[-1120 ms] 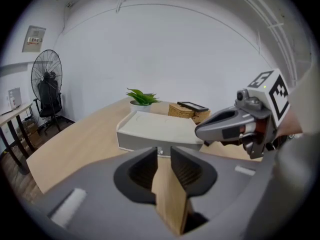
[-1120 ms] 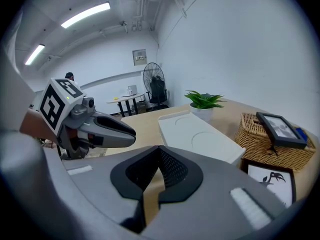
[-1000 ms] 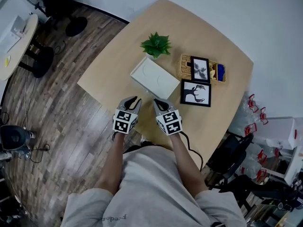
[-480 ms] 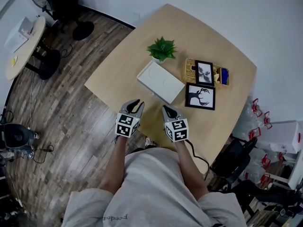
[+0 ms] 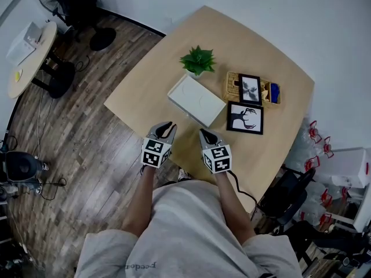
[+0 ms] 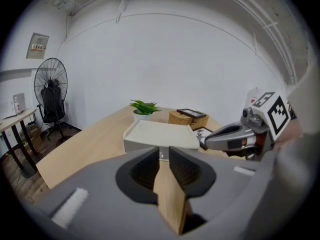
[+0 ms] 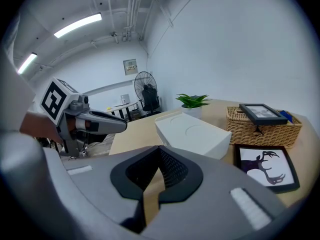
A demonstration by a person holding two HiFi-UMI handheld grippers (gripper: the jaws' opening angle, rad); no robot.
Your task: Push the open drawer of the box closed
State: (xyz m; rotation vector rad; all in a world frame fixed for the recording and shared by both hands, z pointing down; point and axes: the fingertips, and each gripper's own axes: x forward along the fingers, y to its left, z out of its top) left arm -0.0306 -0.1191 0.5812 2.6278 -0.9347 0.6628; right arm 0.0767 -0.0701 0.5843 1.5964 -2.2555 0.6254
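The left gripper (image 5: 167,124) and right gripper (image 5: 204,132) have backed off the white box (image 5: 196,100). The left gripper's jaws are a tiny bit apart. The right gripper's jaws are together. Both hold nothing.

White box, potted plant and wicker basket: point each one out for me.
white box (image 5: 197,101), head view, middle of its top face.
potted plant (image 5: 197,59), head view, centre of the leaves.
wicker basket (image 5: 232,86), head view, bare left end of the weave.

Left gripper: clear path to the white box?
Probably yes: the left gripper hovers just short of the white box, only bare table between them; the right gripper sits aside.
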